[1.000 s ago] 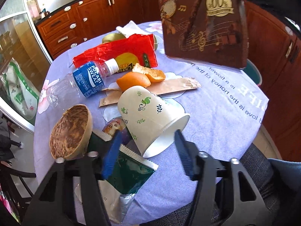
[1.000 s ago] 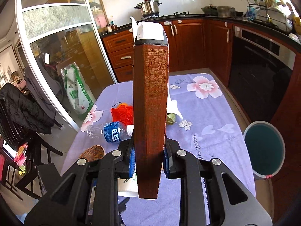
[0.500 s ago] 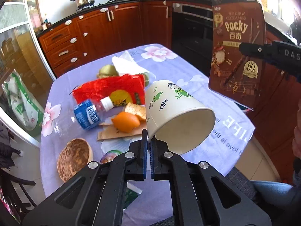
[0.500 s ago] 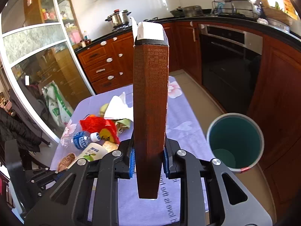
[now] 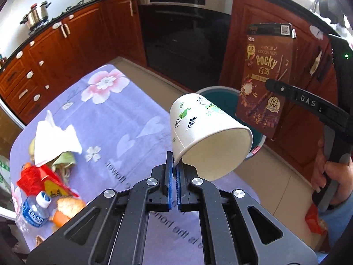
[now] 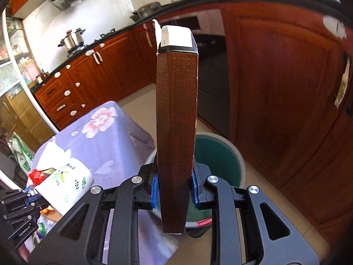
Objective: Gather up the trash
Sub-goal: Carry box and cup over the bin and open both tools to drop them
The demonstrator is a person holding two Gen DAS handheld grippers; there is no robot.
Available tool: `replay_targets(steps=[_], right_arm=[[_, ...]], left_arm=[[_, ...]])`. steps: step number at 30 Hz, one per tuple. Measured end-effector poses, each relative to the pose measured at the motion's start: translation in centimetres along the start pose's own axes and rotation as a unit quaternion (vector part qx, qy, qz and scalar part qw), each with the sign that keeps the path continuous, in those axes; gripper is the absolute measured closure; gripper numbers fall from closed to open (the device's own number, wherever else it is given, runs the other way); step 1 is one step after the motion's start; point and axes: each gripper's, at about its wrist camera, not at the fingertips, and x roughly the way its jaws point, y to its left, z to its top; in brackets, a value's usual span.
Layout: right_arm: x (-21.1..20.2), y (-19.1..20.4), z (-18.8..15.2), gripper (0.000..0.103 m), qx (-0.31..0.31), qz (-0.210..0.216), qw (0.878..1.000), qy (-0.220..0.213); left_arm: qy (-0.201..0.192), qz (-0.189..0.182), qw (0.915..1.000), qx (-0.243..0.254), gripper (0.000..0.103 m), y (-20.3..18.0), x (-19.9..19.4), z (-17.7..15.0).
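the left hand-held gripper (image 5: 174, 177) was clenched on the rim of the paper cup (image 5: 207, 132), which hung tilted in the air beyond the worktop (image 5: 123, 119) edge with its mouth toward the camera, hiding most of the teal bin (image 5: 222, 92) on the floor behind it. the right hand-held gripper (image 6: 174, 187) was grasping the brown pocky box (image 6: 176, 121) upright by its 2 broad faces, directly over the bin (image 6: 220, 154), whose near rim was cut off by the box and fingers. the bottle (image 5: 35, 214), orange peel (image 5: 68, 207), red wrapper (image 5: 39, 176) and tissue (image 5: 53, 141) lay bunched at the worktop's far left, partly cropped and blurred.
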Motion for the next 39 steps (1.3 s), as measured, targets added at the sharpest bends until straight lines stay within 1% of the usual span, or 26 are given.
replay_targets(steps=[5,10,12,13,14,15,18,19,20,21,22,24,26,29,33,34,35,36,37,39], right_arm=[[4.7,-3.1,0.1,0.081,0.018,-0.008,0.999,0.035],[8.0,-5.0,0.7,0.081,0.020,-0.012,0.998,0.055],[8.9,-5.3,1.2,0.079,0.020,-0.011,0.998,0.060],[9.2,-5.3,1.5,0.074,0.020,-0.010,0.998,0.061],[9.3,-5.7,1.5,0.059,0.022,-0.009,0.998,0.062],[9.3,-6.0,1.5,0.050,0.023,-0.010,0.998,0.058],[9.3,-6.6,1.6,0.048,0.022,-0.015,0.998,0.054],[9.2,-6.7,1.6,0.045,0.026,-0.016,0.998,0.054],[9.2,-7.1,1.6,0.039,0.030,-0.016,0.998,0.052],[9.1,-7.1,1.6,0.036,0.032,-0.016,0.998,0.049],[8.8,-7.2,1.6,0.035,0.033,-0.017,0.998,0.047],[8.6,-7.3,1.7,0.027,0.034,-0.017,0.998,0.046],[8.4,-7.2,1.9,0.026,0.030,-0.018,0.998,0.043],[7.9,-7.1,2.3,0.017,0.027,-0.022,0.999,0.041],[7.0,-7.0,2.8,0.013,0.024,-0.031,0.999,0.032],[6.8,-6.9,2.9,0.012,0.022,-0.032,0.999,0.030],[6.6,-6.8,2.9,0.011,0.019,-0.034,0.999,0.029],[6.4,-6.7,3.0,0.010,0.016,-0.036,0.999,0.027],[6.2,-6.6,3.1,0.010,0.013,-0.038,0.999,0.027],[5.9,-6.4,3.1,0.010,0.010,-0.038,0.999,0.025]], left_arm=[[0.030,-0.018,0.9990,0.029,0.100,-2.9,4.8,2.7],[0.062,-0.035,0.9971,0.028,0.100,-4.1,8.5,4.2],[0.069,-0.035,0.9965,0.032,0.100,-4.6,9.6,4.6],[0.073,-0.037,0.9961,0.032,0.100,-4.9,10.1,4.8],[0.077,-0.040,0.9957,0.033,0.100,-5.1,10.5,4.9],[0.080,-0.040,0.9954,0.034,0.100,-5.3,10.8,4.9],[0.087,-0.043,0.9945,0.039,0.100,-5.9,11.9,5.2],[0.089,-0.044,0.9943,0.039,0.100,-6.0,12.1,5.2],[0.092,-0.044,0.9941,0.038,0.100,-6.0,12.3,5.2],[0.094,-0.043,0.9939,0.039,0.100,-5.9,12.5,5.2],[0.096,-0.043,0.9937,0.040,0.100,-6.1,12.7,5.2],[0.098,-0.041,0.9934,0.044,0.100,-6.4,12.9,5.2],[0.102,-0.041,0.9929,0.046,0.100,-6.7,13.4,5.2],[0.108,-0.042,0.9920,0.050,0.099,-7.2,14.2,5.5],[0.104,-0.041,0.9926,0.048,0.096,-7.7,14.2,6.1],[0.102,-0.042,0.9928,0.046,0.082,-7.8,14.1,6.3],[0.099,-0.038,0.9933,0.045,0.053,-7.8,14.0,6.5],[0.089,-0.027,0.9947,0.044,0.042,-7.7,13.6,6.6],[0.076,-0.017,0.9960,0.045,0.033,-7.7,13.2,6.7],[0.066,-0.019,0.9967,0.045,0.033,-7.6,12.4,6.7]])
